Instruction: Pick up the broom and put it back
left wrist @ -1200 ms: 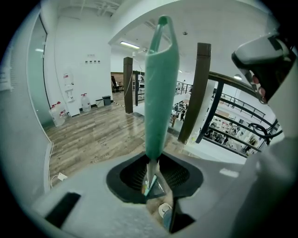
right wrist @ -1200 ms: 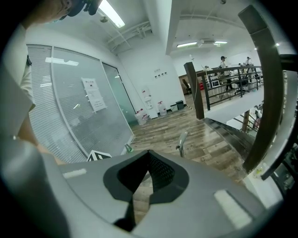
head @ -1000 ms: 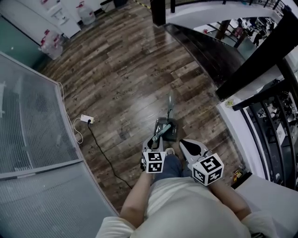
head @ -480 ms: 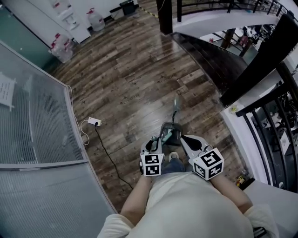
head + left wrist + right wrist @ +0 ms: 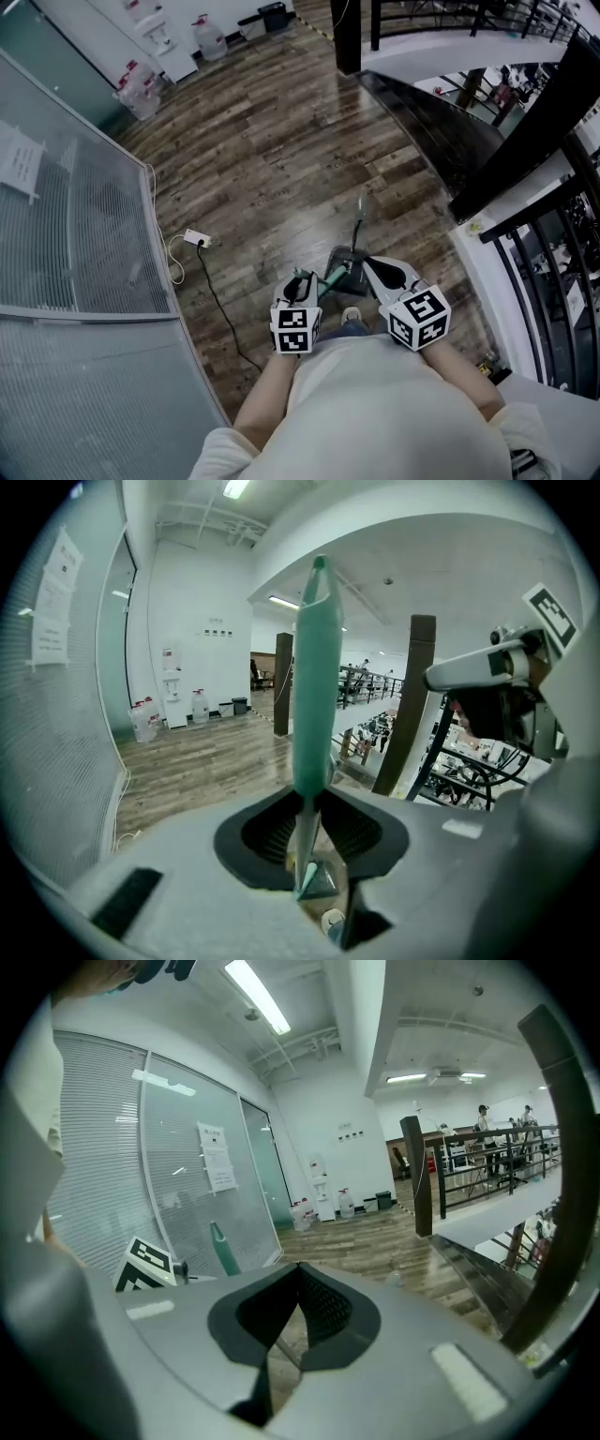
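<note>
Head view: gripped the broom (image 5: 332, 278) with the left gripper (image 5: 304, 281) above the wooden floor (image 5: 281, 159); held the right gripper (image 5: 368, 263) just beside it.
Left gripper view: pinched the green handle (image 5: 314, 686), tip upward.
Right gripper view: pressed together at the pads; showed the handle at left.

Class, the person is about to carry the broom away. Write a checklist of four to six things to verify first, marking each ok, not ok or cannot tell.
1. Left gripper clamped on the broom handle: ok.
2. Right gripper free, jaws together on nothing: ok.
3. Handle's lower end clear of the floor: cannot tell.
4. Power strip and its cable lie apart from the handle, off to the left: ok.
5. Spot where the handle belongs is in view: cannot tell.
</note>
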Available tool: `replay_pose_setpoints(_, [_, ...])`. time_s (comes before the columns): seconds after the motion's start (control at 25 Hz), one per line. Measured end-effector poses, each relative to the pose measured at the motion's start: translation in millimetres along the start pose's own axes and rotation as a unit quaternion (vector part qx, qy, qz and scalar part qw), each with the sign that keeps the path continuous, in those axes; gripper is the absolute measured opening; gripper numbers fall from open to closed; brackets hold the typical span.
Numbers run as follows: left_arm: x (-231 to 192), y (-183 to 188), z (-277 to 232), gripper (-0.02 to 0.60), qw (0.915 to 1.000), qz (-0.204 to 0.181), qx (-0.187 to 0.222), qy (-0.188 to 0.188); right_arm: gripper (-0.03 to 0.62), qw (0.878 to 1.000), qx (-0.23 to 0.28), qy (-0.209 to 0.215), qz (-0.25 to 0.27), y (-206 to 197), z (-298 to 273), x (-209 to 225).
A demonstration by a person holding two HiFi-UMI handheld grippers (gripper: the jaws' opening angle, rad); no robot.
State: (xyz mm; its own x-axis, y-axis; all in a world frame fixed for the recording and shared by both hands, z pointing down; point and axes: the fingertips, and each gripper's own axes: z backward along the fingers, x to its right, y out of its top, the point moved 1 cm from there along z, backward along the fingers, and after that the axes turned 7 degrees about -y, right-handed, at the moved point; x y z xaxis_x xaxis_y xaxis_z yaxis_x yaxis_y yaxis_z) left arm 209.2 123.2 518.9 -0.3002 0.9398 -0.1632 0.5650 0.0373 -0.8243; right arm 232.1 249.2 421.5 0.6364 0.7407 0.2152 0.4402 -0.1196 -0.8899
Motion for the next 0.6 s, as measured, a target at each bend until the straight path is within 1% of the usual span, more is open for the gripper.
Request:
replay_pose_setpoints(0.2, [0, 8, 14, 0.087, 0.9998, 0.007, 0.019, 0.004, 0.006, 1.0, 0.005, 0.015, 0.009, 6, -2, -7])
replay_pose_setpoints(0.4, [3, 17, 22, 0.087, 0.9988, 0.02, 0.042, 0.016, 0.006, 0.999, 0.006, 0.029, 0.016, 6, -4, -9])
replay_pose_setpoints(0.6, [10, 26, 31, 0.087, 0.9978, 0.026, 0.053, 0.028, 0.006, 0.999, 0.005, 0.046, 0.019, 8, -2, -9])
